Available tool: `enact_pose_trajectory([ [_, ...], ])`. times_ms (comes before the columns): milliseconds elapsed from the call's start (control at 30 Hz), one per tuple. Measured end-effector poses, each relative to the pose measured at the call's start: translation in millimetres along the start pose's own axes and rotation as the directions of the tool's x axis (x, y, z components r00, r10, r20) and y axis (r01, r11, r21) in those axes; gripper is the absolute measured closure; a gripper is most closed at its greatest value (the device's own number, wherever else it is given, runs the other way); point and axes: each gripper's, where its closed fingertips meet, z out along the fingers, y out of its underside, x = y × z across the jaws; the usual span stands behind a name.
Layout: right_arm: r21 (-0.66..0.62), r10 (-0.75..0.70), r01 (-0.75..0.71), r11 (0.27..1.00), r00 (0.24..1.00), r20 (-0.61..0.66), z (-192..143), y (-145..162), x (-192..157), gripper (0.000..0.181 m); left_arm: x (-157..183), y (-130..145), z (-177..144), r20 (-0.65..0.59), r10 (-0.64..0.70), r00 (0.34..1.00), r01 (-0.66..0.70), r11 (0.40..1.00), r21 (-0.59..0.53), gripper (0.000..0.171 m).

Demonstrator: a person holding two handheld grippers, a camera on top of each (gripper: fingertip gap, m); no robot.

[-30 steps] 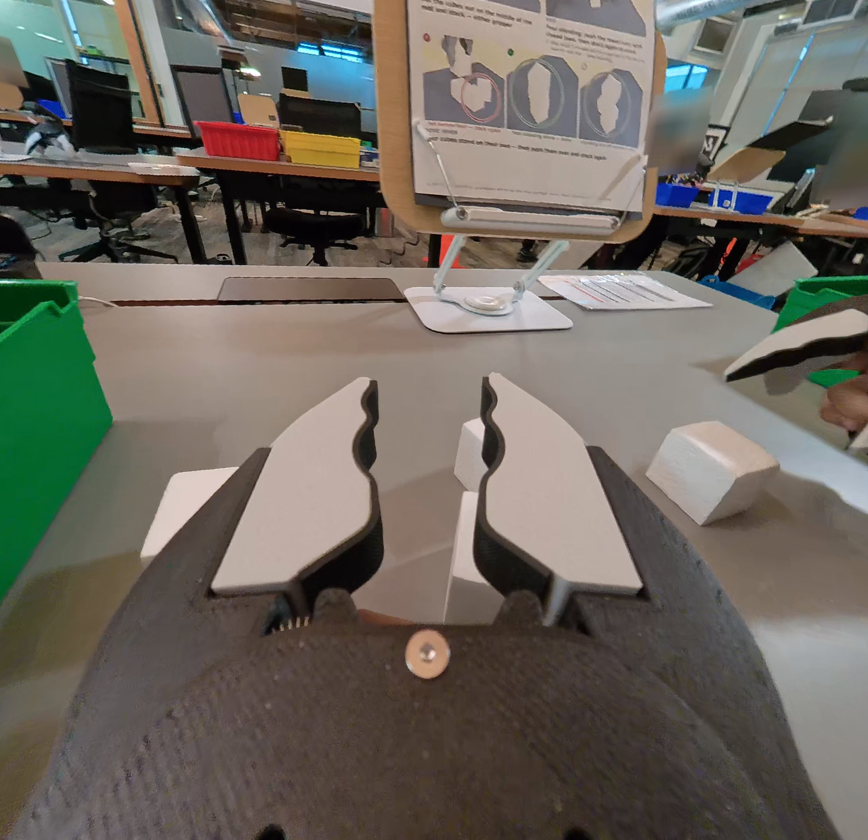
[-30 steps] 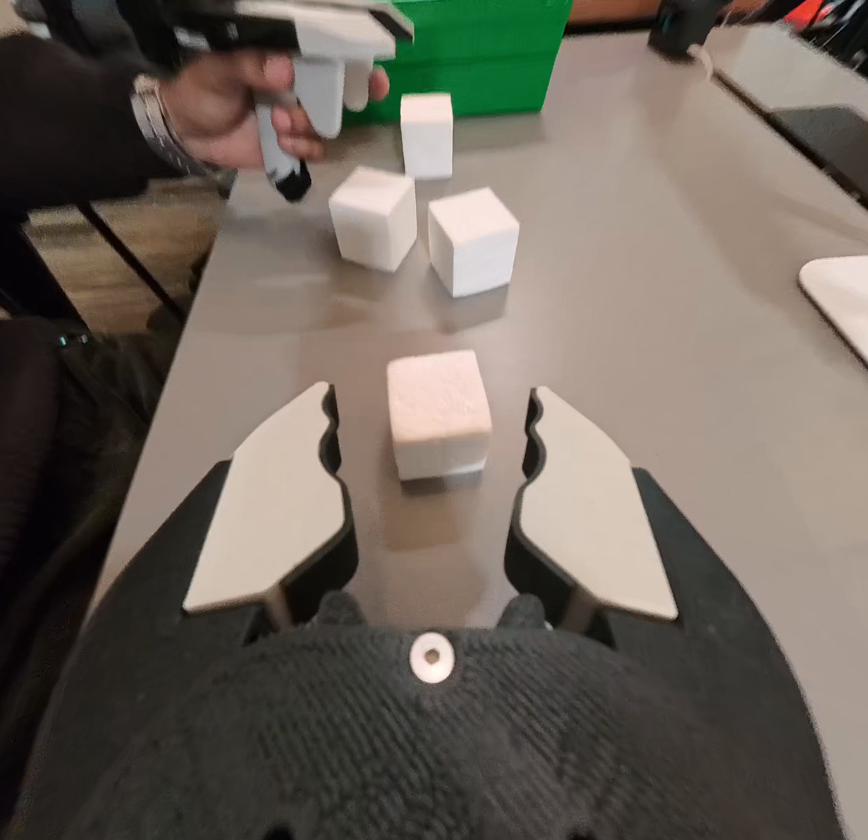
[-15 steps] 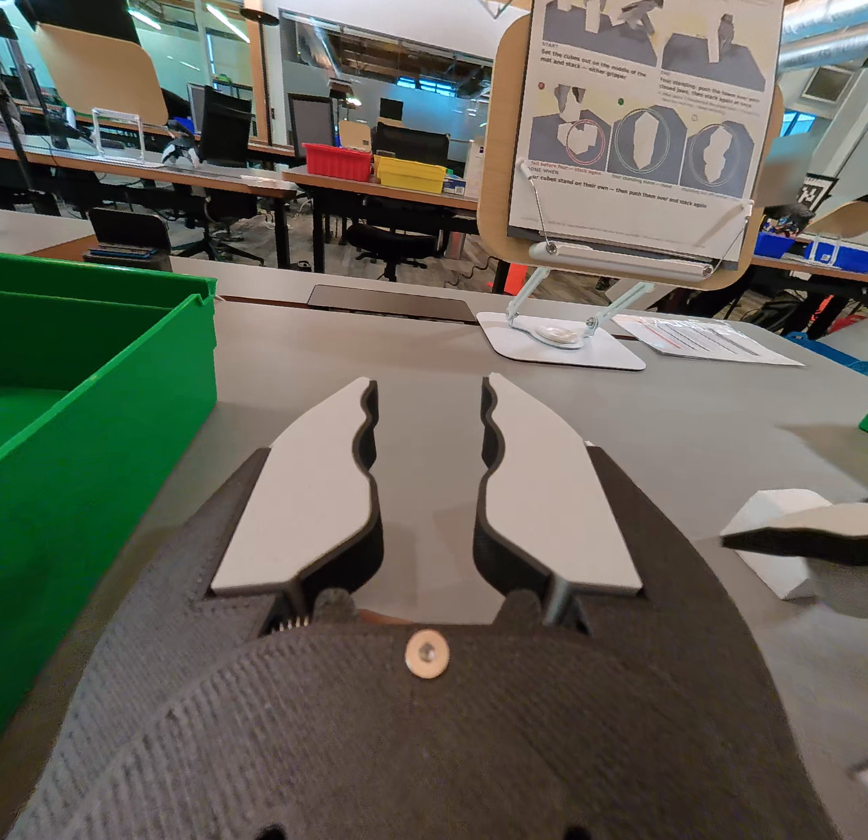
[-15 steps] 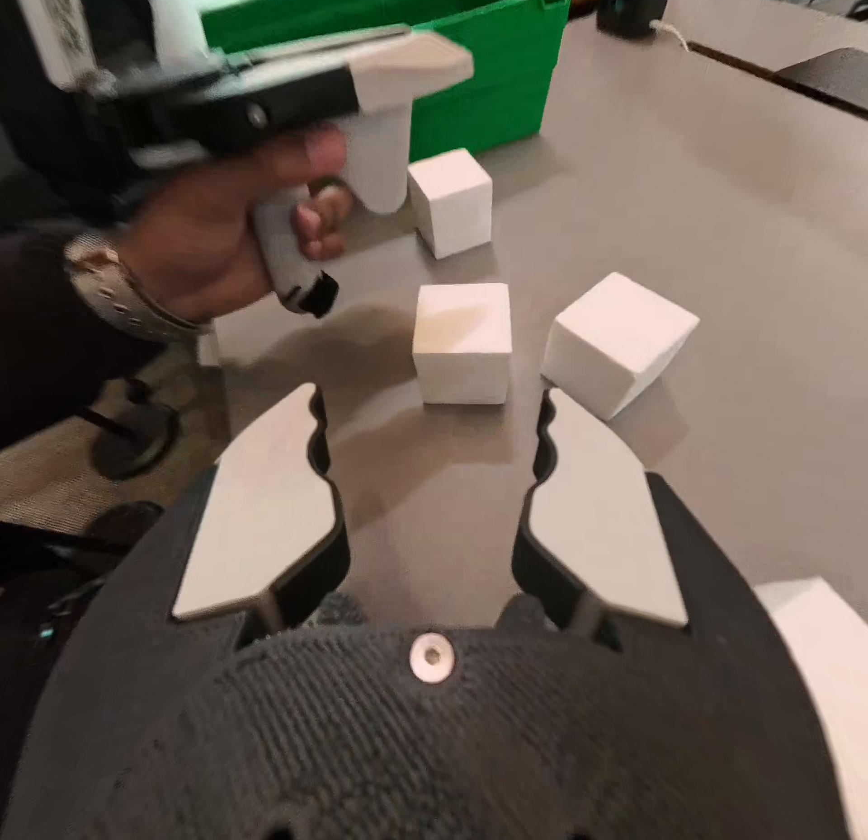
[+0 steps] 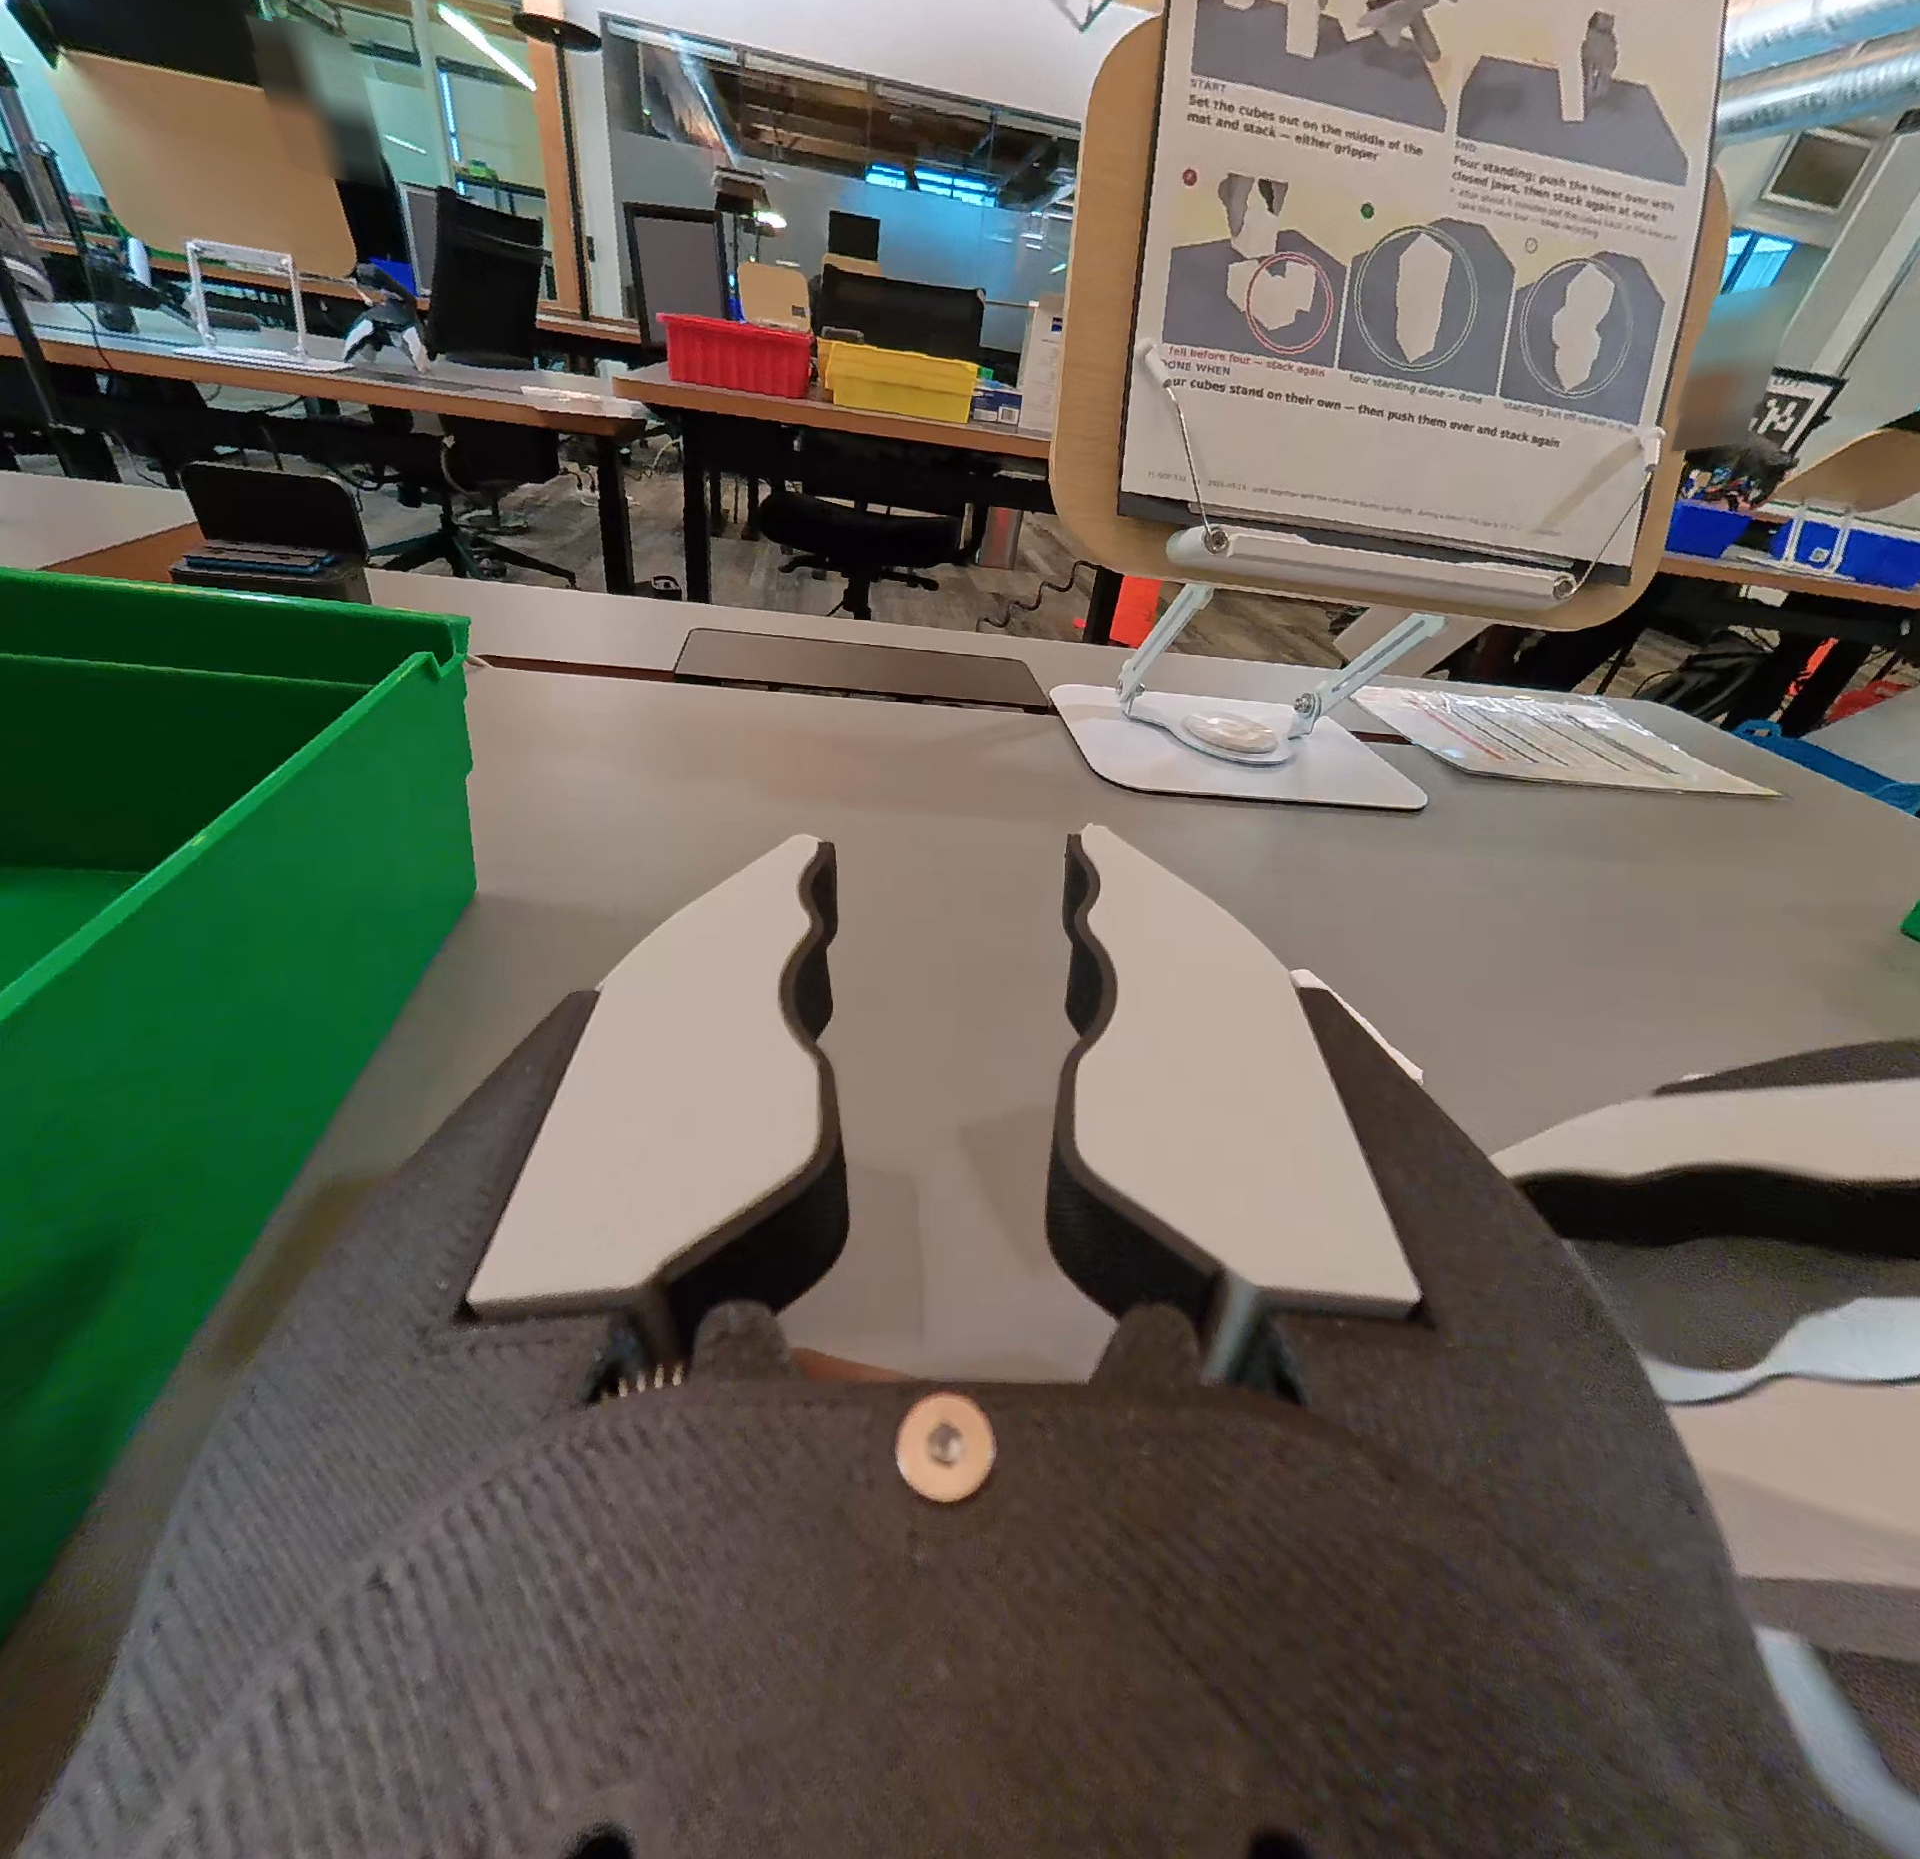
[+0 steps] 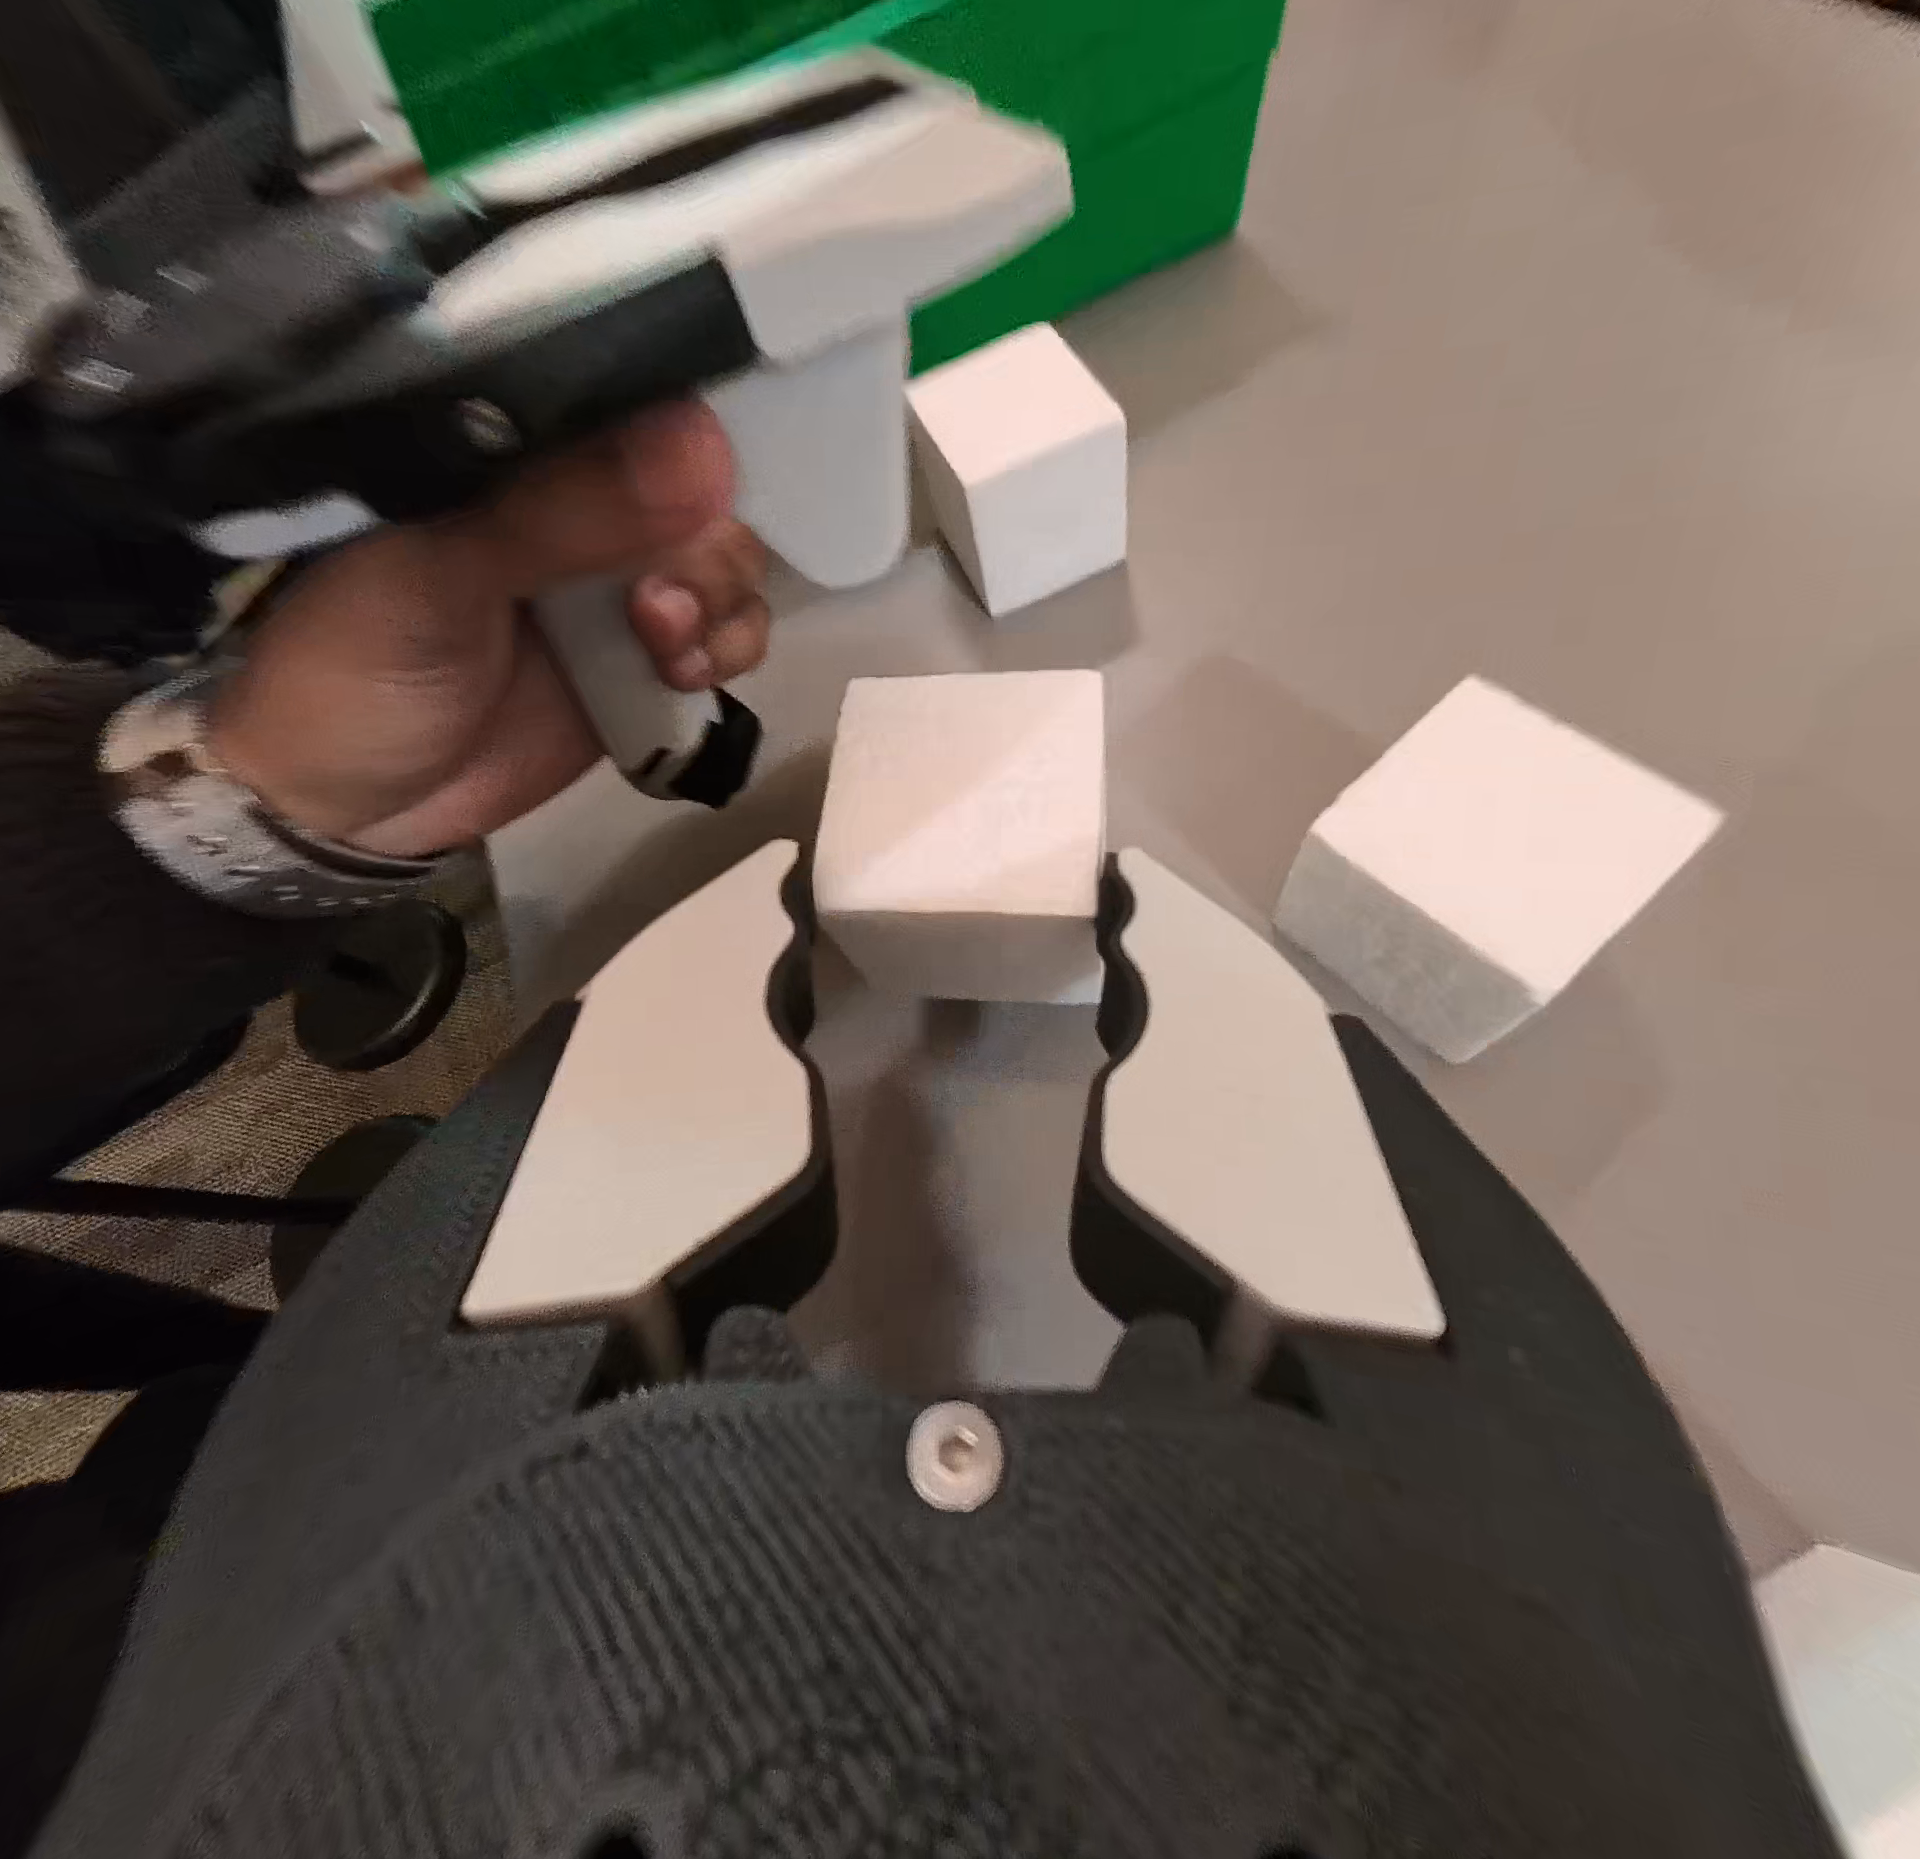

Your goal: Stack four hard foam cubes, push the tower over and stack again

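My right gripper is shut on a white foam cube; both pads press its sides just above the grey table. Three more white cubes lie around it: one farther off by the green bin, one to the right, and one at the bottom right edge. My left gripper is open and empty over bare table beside the green bin. It also shows in the right wrist view, held in a hand above the cubes. The right gripper's fingers show at the right edge of the left wrist view.
A document stand with a printed sheet stands at the table's far side, with a plastic-covered sheet to its right. A dark panel is set into the table. The table's near edge drops to carpet on the left. Left tips to right tips: about 12 cm.
My right gripper left the first cube, moved up to another one and closed its jaws on it. My left gripper rose and swung left towards the green bin, staying open.
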Motion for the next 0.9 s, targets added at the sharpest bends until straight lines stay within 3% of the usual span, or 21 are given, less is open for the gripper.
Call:
enact_pose_trajectory([
  [133,0.101,-0.141,0.139,0.985,0.990,0.015,-52.1,-32.7,0.1,0.128,0.7,0.6,0.1,-0.001,0.004,1.000,-0.004,1.000,-0.002,0.129],
  [233,0.114,-0.291,0.294,0.949,0.956,-0.044,-100.7,-49.6,27.6,0.128,3.0,2.6,0.5,-0.009,0.007,1.000,-0.007,1.000,-0.011,0.129],
  [333,0.088,-0.370,0.379,0.921,0.923,-0.104,-144.4,-48.3,78.1,0.128,6.7,5.1,1.2,-0.020,0.013,1.000,-0.014,1.000,-0.022,0.129],
  [467,0.143,-0.265,0.234,0.962,0.925,0.272,-177.2,-16.2,93.1,0.128,12.0,9.8,2.0,-0.036,0.035,0.999,-0.037,0.998,-0.042,0.129],
  [600,0.093,-0.225,0.204,0.974,0.895,0.384,-176.5,12.7,113.6,0.128,17.7,14.3,3.8,-0.054,0.042,0.998,-0.046,0.997,-0.063,0.129],
  [700,0.078,-0.215,0.201,0.977,0.874,0.435,-170.8,15.1,112.7,0.128,20.9,16.9,5.2,-0.063,0.054,0.997,-0.058,0.996,-0.074,0.129],
  [900,-0.048,-0.275,0.325,0.945,0.861,0.427,-157.8,35.5,115.4,0.128,25.4,21.0,5.5,-0.088,0.057,0.994,-0.065,0.994,-0.092,0.128],
])
